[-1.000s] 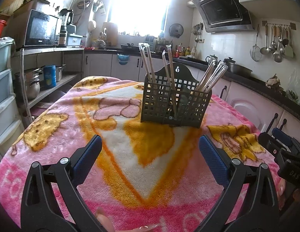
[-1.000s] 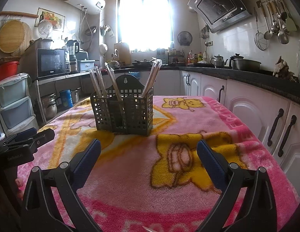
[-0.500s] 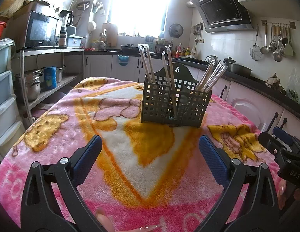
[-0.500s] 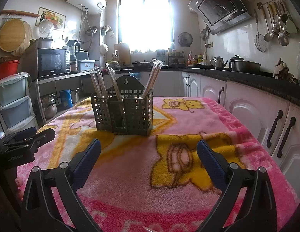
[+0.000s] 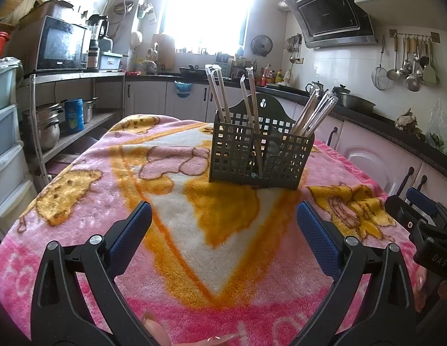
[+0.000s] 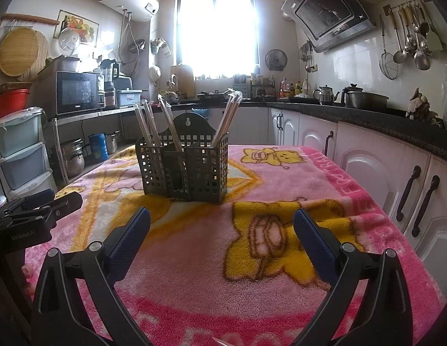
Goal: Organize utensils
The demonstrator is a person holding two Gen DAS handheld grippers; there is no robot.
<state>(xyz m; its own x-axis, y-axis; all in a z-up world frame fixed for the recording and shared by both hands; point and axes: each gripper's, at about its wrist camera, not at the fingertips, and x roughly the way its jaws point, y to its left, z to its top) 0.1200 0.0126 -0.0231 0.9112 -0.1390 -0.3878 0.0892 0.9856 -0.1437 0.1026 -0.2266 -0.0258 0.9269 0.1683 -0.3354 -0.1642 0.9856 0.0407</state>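
Left gripper point(image 5: 223, 220): jaws spread wide, empty.
Right gripper point(image 6: 222, 225): likewise released, empty.
Caddy point(image 5: 259, 151): ahead of both jaw pairs, well apart, upright on blanket point(image 5: 177, 216).
Wrapped chopsticks point(image 5: 311, 109): standing tilted in its compartments.
Risk: light caddy on soft pile; likely tipped by a sideways nudge.
Risk: slick wrappers; possible slip from a partial pinch.

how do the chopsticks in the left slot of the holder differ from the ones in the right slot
In the left wrist view, the left-slot chopsticks lean a little to the left, while the right-slot chopsticks tilt strongly to the right. The left-slot chopsticks look like two sticks; the right-slot chopsticks form a fuller bunch. The left-slot tips rise higher in the picture than the right-slot tips. Both sets are in clear wrappers and stand in the same dark lattice holder.
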